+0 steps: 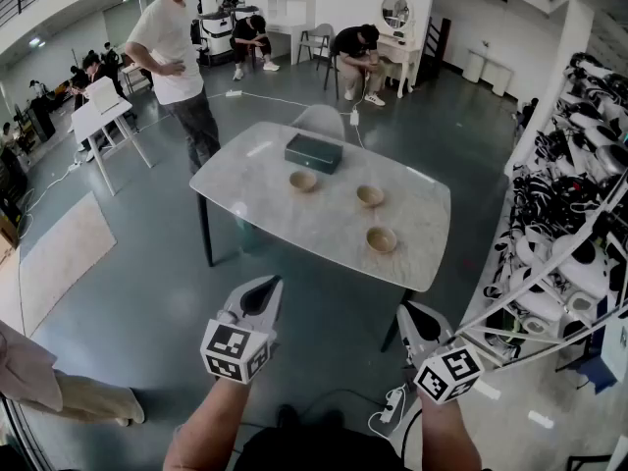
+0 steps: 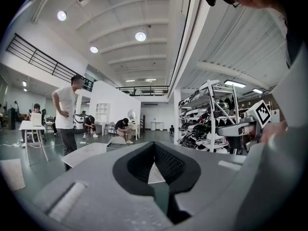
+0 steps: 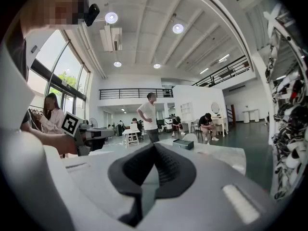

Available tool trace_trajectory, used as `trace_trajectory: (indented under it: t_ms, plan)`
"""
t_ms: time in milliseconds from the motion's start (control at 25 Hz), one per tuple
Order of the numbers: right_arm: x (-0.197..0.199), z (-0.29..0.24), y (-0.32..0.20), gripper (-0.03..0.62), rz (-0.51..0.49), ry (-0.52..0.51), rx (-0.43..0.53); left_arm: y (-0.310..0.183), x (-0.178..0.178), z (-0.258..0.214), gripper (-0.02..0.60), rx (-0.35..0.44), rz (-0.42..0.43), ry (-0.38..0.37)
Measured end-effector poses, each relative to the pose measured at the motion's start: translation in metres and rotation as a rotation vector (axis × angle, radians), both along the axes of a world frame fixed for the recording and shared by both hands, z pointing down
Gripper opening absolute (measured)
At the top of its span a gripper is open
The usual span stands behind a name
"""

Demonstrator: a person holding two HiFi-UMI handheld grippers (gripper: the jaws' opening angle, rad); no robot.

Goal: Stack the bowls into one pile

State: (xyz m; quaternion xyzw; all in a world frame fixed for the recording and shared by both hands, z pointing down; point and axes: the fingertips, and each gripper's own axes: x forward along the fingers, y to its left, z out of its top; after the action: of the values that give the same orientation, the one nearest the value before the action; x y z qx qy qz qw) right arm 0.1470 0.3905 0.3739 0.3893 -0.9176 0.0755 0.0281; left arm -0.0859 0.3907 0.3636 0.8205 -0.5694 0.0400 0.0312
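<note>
Wooden bowls stand apart on the marble table in the middle of the head view: the far bowl just below a dark green box, the middle bowl to its right, the near bowl lower right, by the table's edge. The left gripper and right gripper hang at the bottom of the frame, well short of the table, each with its jaws pressed together on nothing. The approach seems to be the step in hand. It would go best with one claw spread before arrival, pinching the near bowl's rim and lowering it centred into a neighbour.
</note>
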Motion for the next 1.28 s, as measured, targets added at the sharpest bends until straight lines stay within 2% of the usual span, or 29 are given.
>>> trace_trajectory:
  t_ms: [320, 760, 960, 1280]
  plan:
    - [0.01, 0.001, 0.005, 0.0, -0.011, -0.012, -0.005, 0.002, 0.018, 0.003, 0.009, -0.018, 0.012, 0.004]
    - [0.055, 0.009, 0.019, 0.0, -0.031, -0.079, -0.032, 0.019, 0.062, 0.007, 0.009, -0.032, 0.006, -0.028]
    - [0.072, 0.014, 0.027, 0.002, -0.063, -0.065, -0.036, 0.026, 0.08, 0.008, 0.009, -0.025, -0.016, -0.022]
    - [0.082, 0.026, 0.01, 0.002, -0.081, -0.047, -0.065, -0.002, 0.095, 0.014, 0.009, -0.032, -0.007, -0.005]
